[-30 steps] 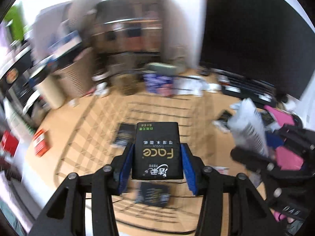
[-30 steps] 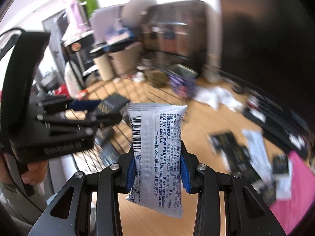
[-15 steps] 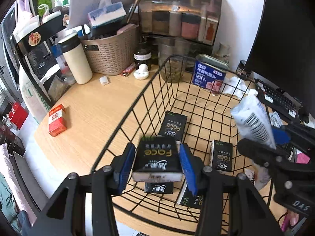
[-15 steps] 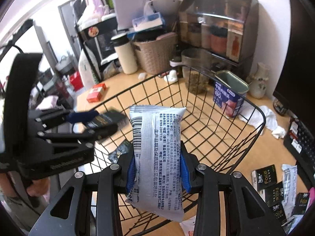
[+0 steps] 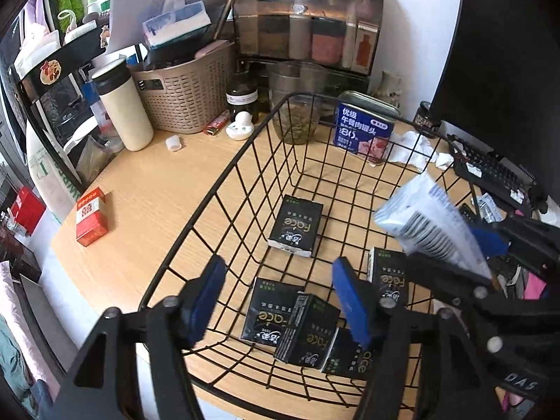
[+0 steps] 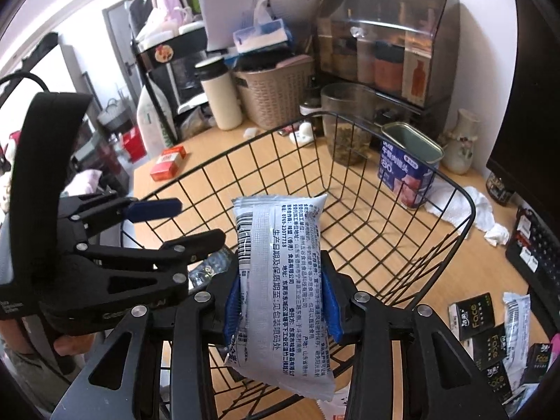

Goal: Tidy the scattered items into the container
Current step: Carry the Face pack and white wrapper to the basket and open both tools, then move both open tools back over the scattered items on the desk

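The left gripper [image 5: 280, 301], low in frame, is opening with nothing between its jaws. The right gripper [image 6: 281, 294] clamps a white packet [image 6: 283, 280] over the wire basket [image 6: 465, 217], though its jaws are starting to open. Best to release it over the bare centre, clear of the black tissue packs [image 5: 297, 227].

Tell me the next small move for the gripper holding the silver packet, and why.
Probably let go: the right gripper holds the silver packet over the wire basket, inside its rim, and its jaws are just starting to open. The left gripper stands beside it with nothing between its opening jaws, over black tissue packs already inside. So the packet should land among them.
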`<state>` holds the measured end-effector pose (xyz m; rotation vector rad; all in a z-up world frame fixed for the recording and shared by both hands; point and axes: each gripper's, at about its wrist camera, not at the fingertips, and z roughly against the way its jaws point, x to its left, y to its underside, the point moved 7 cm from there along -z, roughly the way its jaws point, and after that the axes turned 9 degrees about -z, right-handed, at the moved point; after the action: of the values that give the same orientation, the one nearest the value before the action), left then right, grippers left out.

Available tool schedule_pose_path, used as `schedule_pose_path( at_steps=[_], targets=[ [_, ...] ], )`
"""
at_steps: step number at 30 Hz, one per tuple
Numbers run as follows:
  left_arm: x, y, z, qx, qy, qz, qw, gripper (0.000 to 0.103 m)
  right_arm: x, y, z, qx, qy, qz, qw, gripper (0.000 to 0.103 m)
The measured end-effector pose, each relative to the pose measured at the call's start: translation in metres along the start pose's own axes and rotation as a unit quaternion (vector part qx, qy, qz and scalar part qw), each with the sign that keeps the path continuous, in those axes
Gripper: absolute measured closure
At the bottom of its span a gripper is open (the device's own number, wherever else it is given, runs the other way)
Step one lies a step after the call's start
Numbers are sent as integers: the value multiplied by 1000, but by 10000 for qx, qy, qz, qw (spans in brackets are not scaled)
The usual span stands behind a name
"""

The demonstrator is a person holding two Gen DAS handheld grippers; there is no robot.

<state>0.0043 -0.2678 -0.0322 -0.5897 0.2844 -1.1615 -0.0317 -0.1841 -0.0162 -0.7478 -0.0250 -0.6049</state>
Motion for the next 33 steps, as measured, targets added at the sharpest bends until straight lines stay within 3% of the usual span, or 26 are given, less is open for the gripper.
schedule_pose_path(
  at_steps=[7,20,27,33],
  targets=[
    [-1,-1,4,-18,-111,-30,9999,33,5,2,1,-47,91,125,9999,56],
    [-17,-4,24,-180,84,-58,9998,33,10,2,33,-257,167,177,9994,55],
    [-71,-4,36,-265,629,-437,9967,33,-25,35,77,-297,358,-48,9989,43],
    [-152,3,39,-185,976,-1203,9878,33,-97,76,123,-467,721,-716,9937,39]
  ],
)
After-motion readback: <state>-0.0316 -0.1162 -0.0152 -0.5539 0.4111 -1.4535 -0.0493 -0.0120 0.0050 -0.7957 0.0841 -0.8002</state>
